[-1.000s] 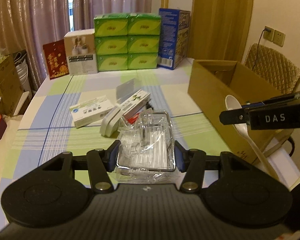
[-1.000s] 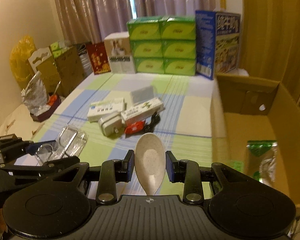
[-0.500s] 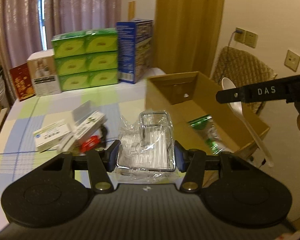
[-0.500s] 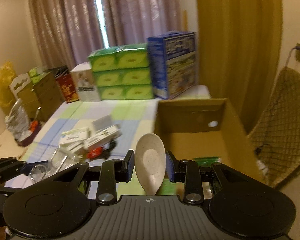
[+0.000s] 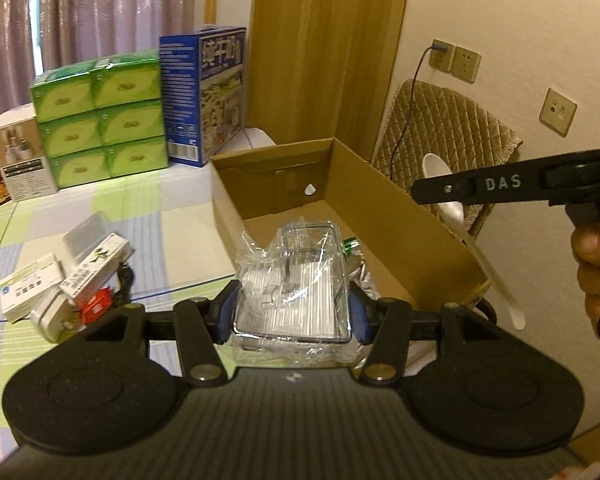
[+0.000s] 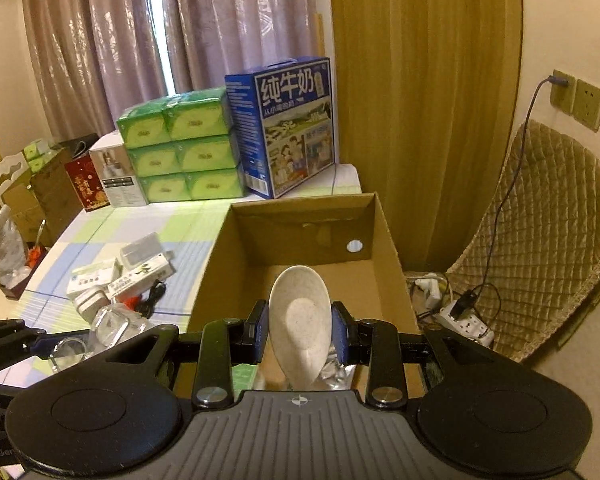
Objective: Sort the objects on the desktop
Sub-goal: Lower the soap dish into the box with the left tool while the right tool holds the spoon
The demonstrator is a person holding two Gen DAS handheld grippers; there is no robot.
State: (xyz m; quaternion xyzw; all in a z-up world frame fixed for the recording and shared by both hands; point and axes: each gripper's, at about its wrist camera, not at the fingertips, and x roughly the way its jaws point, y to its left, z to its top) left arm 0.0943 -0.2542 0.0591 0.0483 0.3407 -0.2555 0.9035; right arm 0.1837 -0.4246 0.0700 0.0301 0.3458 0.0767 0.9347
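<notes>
Table (image 5: pixel 172 208) with a checked green, blue and white cloth, occupying the left and centre of both views. Open cardboard box (image 6: pixel 384 236) standing at the table's right edge, top flaps absent from view, a round hole in its far wall; a green and silver packet (image 5: pixel 354 246) lies on its floor. Quilted chair (image 6: pixel 548 240) beside the box, against the wall with its sockets. Blue milk carton (image 6: pixel 288 128) at the far end of the table, touching a two-by-three stack of green tissue packs (image 6: pixel 180 148); a white box (image 6: pixel 116 176) and a red card (image 6: pixel 85 186) stand to the left of the stack. Cluster of small white boxes (image 5: pixel 60 276) with a red item and a black cable, on the cloth left of the cardboard box. Left gripper (image 5: pixel 292 312), its two blue-padded jaws pressed against the sides of a clear plastic container (image 5: pixel 296 280) in a crinkled transparent wrapper, held above the near end of the cardboard box. Right gripper (image 6: pixel 300 332), jaws clamped on either side of a beige speckled spoon (image 6: pixel 300 312), bowl upward and forward, handle running down behind the jaws; in the left wrist view the spoon hangs over the right wall of the box. A hand (image 5: pixel 596 276) grasps the right gripper's handle
</notes>
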